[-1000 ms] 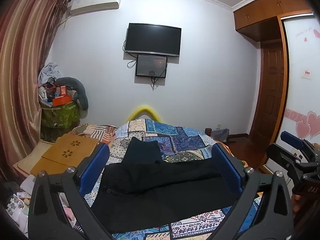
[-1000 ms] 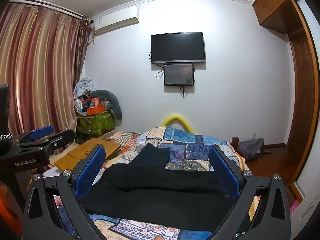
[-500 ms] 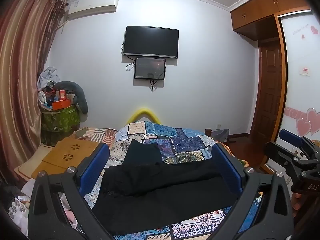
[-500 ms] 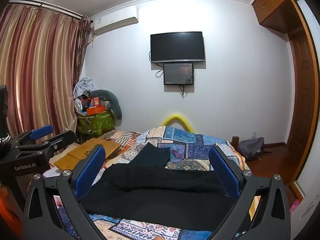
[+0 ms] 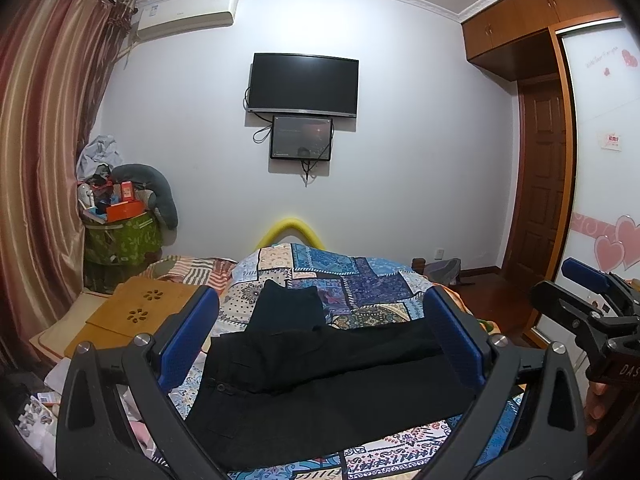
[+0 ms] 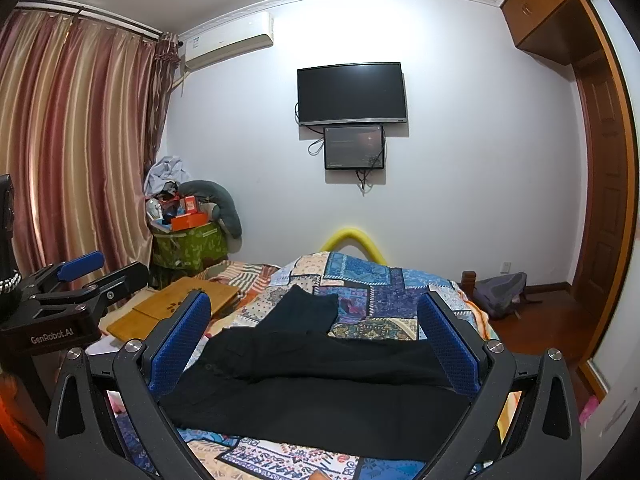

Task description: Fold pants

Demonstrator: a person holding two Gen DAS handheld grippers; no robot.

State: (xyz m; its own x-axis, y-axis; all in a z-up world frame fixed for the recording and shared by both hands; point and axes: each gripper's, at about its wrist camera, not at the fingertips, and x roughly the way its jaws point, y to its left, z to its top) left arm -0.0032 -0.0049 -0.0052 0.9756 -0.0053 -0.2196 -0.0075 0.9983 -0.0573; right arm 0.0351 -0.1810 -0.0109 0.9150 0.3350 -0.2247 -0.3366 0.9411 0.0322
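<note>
Black pants point(image 5: 320, 392) lie across the patchwork bed cover point(image 5: 360, 284), waistband to the left, legs to the right; they also show in the right wrist view point(image 6: 320, 384). A smaller folded dark garment point(image 5: 292, 308) lies just behind them. My left gripper point(image 5: 320, 340) is open and empty, held above the near side of the pants. My right gripper point(image 6: 316, 344) is open and empty, also above the pants. Each gripper shows in the other's view: the right gripper point(image 5: 592, 312) at the right edge, the left gripper point(image 6: 80, 284) at the left edge.
A wooden lap desk point(image 5: 132, 312) lies left of the bed. A green box with clutter point(image 5: 120, 236) stands by the curtain point(image 5: 40, 160). A TV point(image 5: 304, 84) hangs on the far wall. A wardrobe and door point(image 5: 544, 176) are at the right, a grey bag point(image 6: 500, 292) on the floor.
Both grippers have stayed open and nearly still. The left wrist view has tilted down slightly.
</note>
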